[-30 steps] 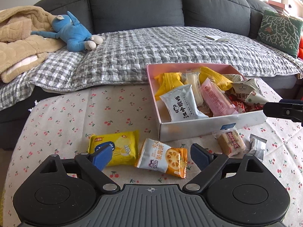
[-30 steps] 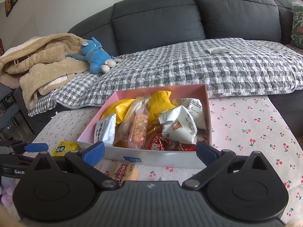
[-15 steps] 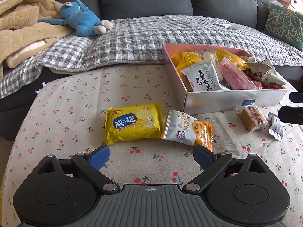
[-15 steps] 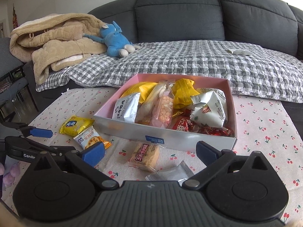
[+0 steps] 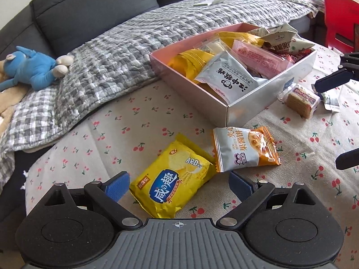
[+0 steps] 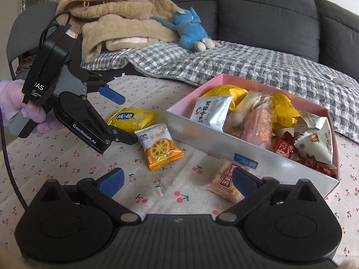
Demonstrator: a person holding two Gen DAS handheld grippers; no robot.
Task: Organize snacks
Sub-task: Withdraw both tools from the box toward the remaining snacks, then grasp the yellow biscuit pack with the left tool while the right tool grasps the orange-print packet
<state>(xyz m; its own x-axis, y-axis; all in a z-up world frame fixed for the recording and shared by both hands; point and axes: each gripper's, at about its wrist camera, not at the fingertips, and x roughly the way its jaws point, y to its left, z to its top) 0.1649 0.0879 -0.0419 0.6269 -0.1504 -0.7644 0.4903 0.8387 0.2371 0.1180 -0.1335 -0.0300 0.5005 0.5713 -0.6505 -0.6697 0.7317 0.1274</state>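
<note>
A pink-lined box (image 5: pixel 249 108) (image 6: pixel 193 132) holds several snack packets. On the cherry-print cloth in front of it lie a yellow cracker pack (image 5: pixel 171 178) (image 6: pixel 132 117), an orange-and-white jam biscuit pack (image 5: pixel 243 149) (image 6: pixel 158 144), a wrapped brown cake (image 5: pixel 301 99) (image 6: pixel 226 180) and a small silver wrapper (image 5: pixel 331 100). My left gripper (image 5: pixel 179 185) (image 6: pixel 120 116) is open and empty, its fingers either side of the yellow pack's near end. My right gripper (image 6: pixel 177 180) (image 5: pixel 336 121) is open and empty, with its right finger over the brown cake.
A grey sofa with a checked quilt (image 5: pixel 125 51) runs behind the table. A blue plush toy (image 5: pixel 31 70) (image 6: pixel 190 31) and a tan blanket (image 6: pixel 121 24) lie on it. A red object (image 5: pixel 341 20) stands at the far right.
My left gripper has come down and forward over the yellow pack and tilted. My right gripper has swung left and lowered toward the brown cake. Both stay open.
</note>
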